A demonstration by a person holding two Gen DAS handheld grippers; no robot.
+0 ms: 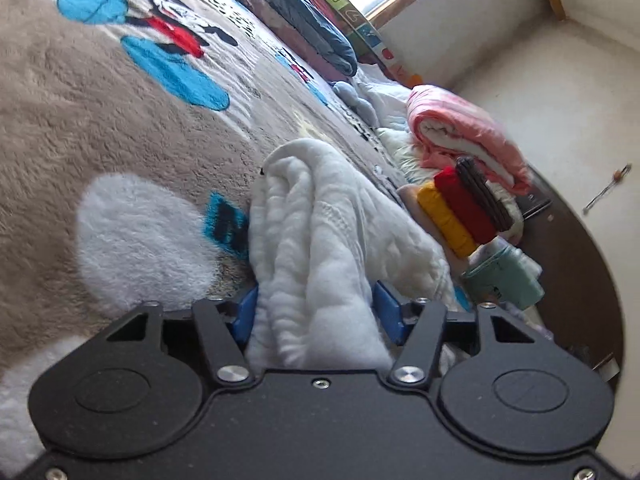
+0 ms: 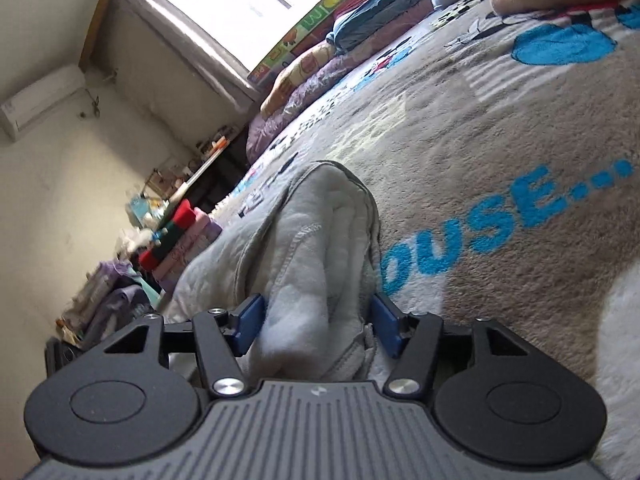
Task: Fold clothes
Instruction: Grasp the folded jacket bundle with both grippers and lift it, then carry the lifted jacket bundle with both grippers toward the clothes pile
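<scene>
I have the white fleece garment [image 1: 320, 248] bunched on the plush blanket [image 1: 100, 120], pinched by left gripper [image 1: 316, 312] and right gripper [image 2: 318, 324] at six o'clock; next, I judge, laying it flat.

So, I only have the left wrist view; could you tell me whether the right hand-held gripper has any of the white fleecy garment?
Observer: Yes, the white fleecy garment is bunched between the blue pads of the right hand-held gripper; I cannot tell whether they press it.
Operator: What lies beside it there?
Observer: Blue lettering on the beige plush blanket, just to its right.
Operator: Any folded clothes?
Observer: A red, green and pink folded stack, farther left.
</scene>
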